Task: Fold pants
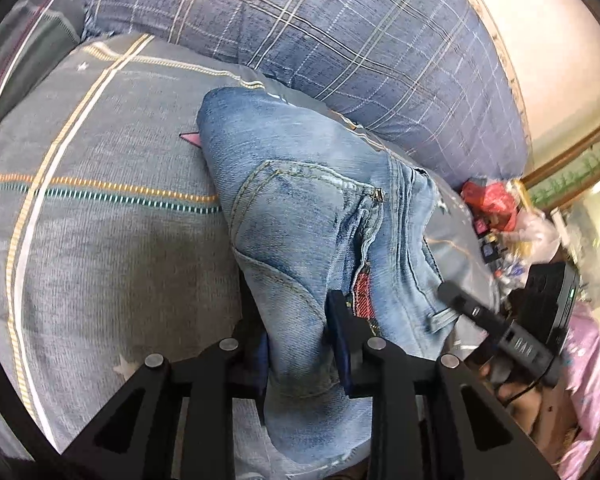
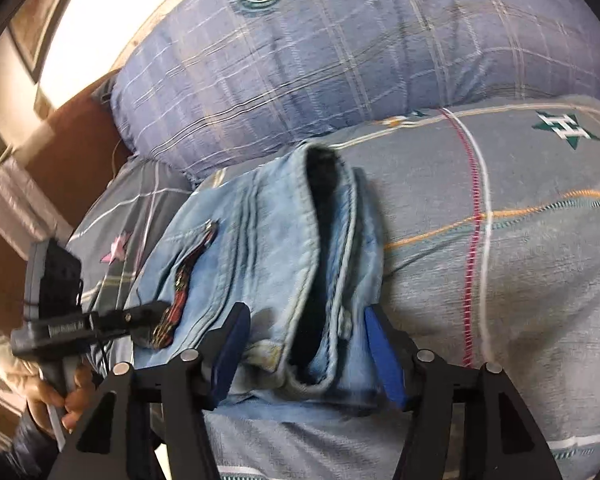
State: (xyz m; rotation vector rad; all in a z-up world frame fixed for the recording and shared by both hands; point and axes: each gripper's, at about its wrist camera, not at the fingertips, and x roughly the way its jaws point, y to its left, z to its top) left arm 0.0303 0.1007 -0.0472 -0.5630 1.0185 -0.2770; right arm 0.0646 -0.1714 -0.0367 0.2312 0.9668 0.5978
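I see a grey striped bedspread (image 1: 100,240) with a blue plaid pillow (image 1: 360,40) at its far edge. The jeans (image 1: 300,216) lie bunched on the bedspread just in front of the pillow. My left gripper (image 1: 300,344) is clamped on a fold of denim. My right gripper (image 2: 306,352) is spread wide, straddling the hem.

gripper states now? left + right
Left gripper: shut on the jeans.
Right gripper: jaws apart around the jeans' folded edge; clamped or not cannot be told.
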